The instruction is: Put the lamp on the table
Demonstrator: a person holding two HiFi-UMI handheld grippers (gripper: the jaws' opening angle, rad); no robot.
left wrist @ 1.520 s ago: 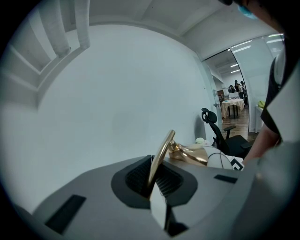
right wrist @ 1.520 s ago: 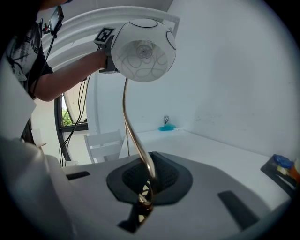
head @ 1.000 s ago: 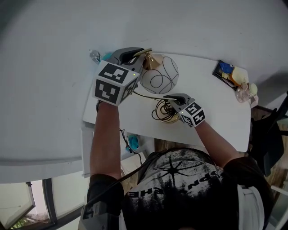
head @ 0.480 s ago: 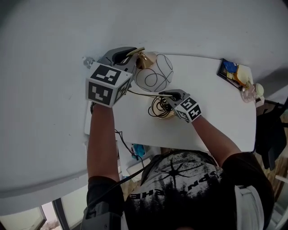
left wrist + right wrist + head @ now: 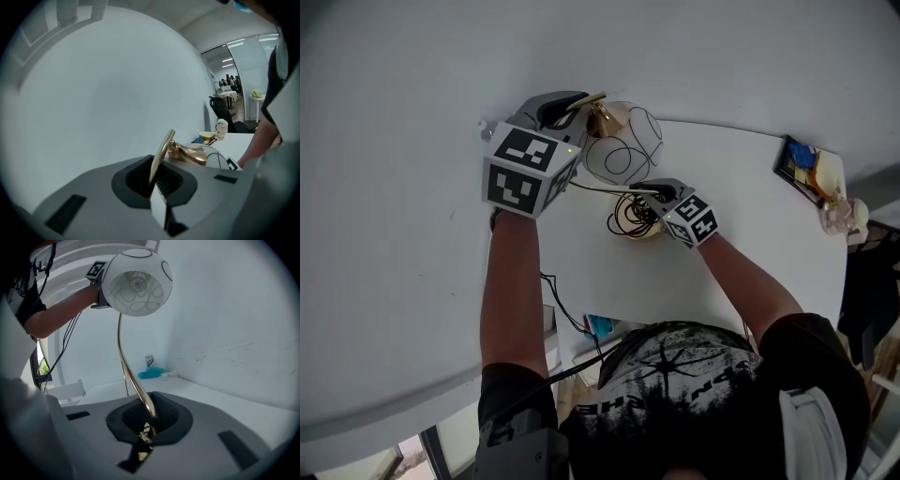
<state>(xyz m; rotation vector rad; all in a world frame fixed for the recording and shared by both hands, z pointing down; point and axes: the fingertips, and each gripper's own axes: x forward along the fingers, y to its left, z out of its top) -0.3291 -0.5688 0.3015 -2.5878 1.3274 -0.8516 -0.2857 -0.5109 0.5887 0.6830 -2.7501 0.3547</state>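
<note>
White bench (image 5: 750, 225) lies below both tools. Lamp (image 5: 623, 155) is held between them: left tool (image 5: 578, 101) pinches the gold stem (image 5: 136, 390) beside the globe shade (image 5: 136, 282). Right tool (image 5: 653, 190) pinches the same stem lower down, with black cord (image 5: 628, 217) coiled just beneath it.

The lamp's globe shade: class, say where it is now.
Head view, top centre: the lamp's globe shade hangs over the table's far edge by the wall, just right of the left gripper and beyond the right gripper.
</note>
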